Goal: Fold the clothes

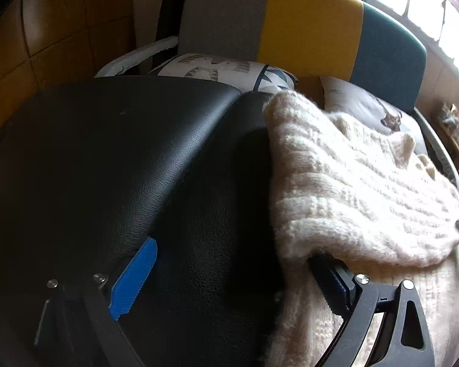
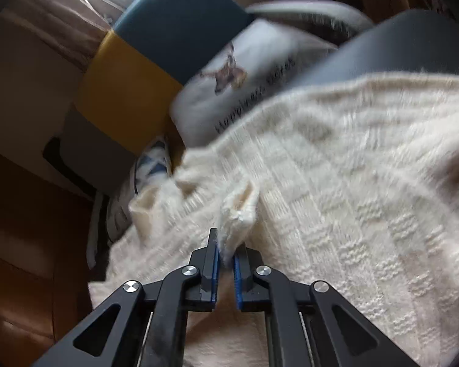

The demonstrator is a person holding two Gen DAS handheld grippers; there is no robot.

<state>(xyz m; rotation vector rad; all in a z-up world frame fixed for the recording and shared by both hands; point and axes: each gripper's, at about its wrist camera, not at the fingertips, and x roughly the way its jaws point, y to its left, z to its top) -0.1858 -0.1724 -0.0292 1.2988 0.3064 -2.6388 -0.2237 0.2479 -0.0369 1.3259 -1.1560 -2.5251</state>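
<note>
A cream knitted sweater (image 1: 352, 189) lies over the right part of a black leather surface (image 1: 122, 153). My left gripper (image 1: 234, 253) stands wide open at the sweater's left edge. One of its blue pads (image 1: 134, 278) rests over bare leather, and its other finger (image 1: 336, 287) sits under a turned-over fold of the knit. In the right wrist view the sweater (image 2: 352, 198) fills the middle and right. My right gripper (image 2: 227, 252) is shut on a small raised pinch of the knit (image 2: 237, 211), with wool between its pads.
Behind the leather surface stands a seat with a grey, yellow and teal backrest (image 1: 306, 27). It holds printed cushions (image 1: 217, 67) and a lettered pillow (image 2: 244, 85). Brown floor tiles (image 1: 46, 30) lie at the left, and a bright window (image 1: 428, 6) is at the upper right.
</note>
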